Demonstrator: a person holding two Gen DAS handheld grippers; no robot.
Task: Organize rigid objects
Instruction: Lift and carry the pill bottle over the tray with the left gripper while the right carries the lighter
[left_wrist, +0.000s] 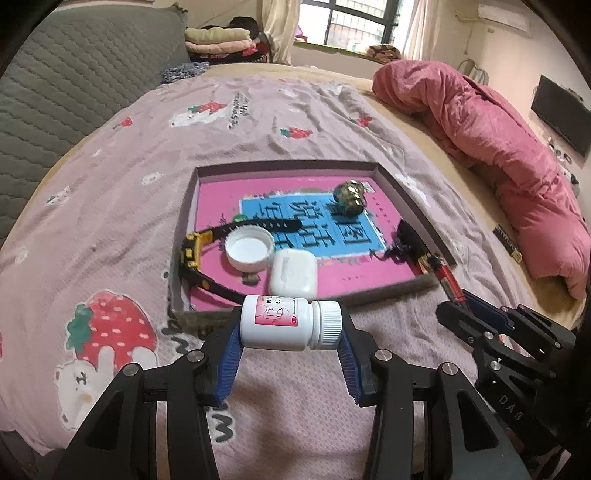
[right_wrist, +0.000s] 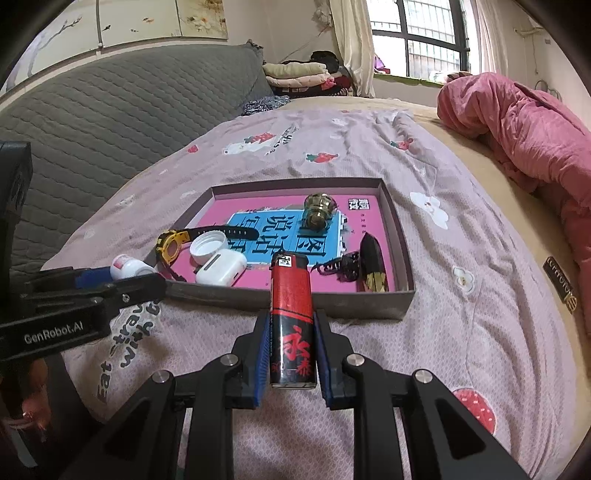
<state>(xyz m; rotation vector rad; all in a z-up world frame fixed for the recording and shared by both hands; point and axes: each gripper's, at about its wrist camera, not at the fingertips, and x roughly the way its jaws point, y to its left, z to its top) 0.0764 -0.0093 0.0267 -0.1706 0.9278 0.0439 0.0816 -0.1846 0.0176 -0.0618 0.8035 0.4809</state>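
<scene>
My left gripper (left_wrist: 290, 326) is shut on a white pill bottle (left_wrist: 290, 322) with a pink label, held sideways just before the near wall of a shallow grey box (left_wrist: 288, 167). My right gripper (right_wrist: 291, 325) is shut on a red and black lighter (right_wrist: 291, 321), held lengthwise above the bedspread in front of the box (right_wrist: 306, 295). Inside the box lie a pink and blue book (left_wrist: 306, 221), a yellow and black watch (left_wrist: 194, 249), a white lid (left_wrist: 250, 248), a white earbud case (left_wrist: 293, 272), a brass ornament (left_wrist: 351, 197) and a black clip (right_wrist: 338, 267).
The box rests on a pink strawberry-print bedspread (left_wrist: 110, 206). A rolled pink quilt (left_wrist: 498, 155) lies along the right side. A grey quilted headboard (right_wrist: 110, 122) rises at the left. Folded clothes (left_wrist: 221, 40) are stacked by the window.
</scene>
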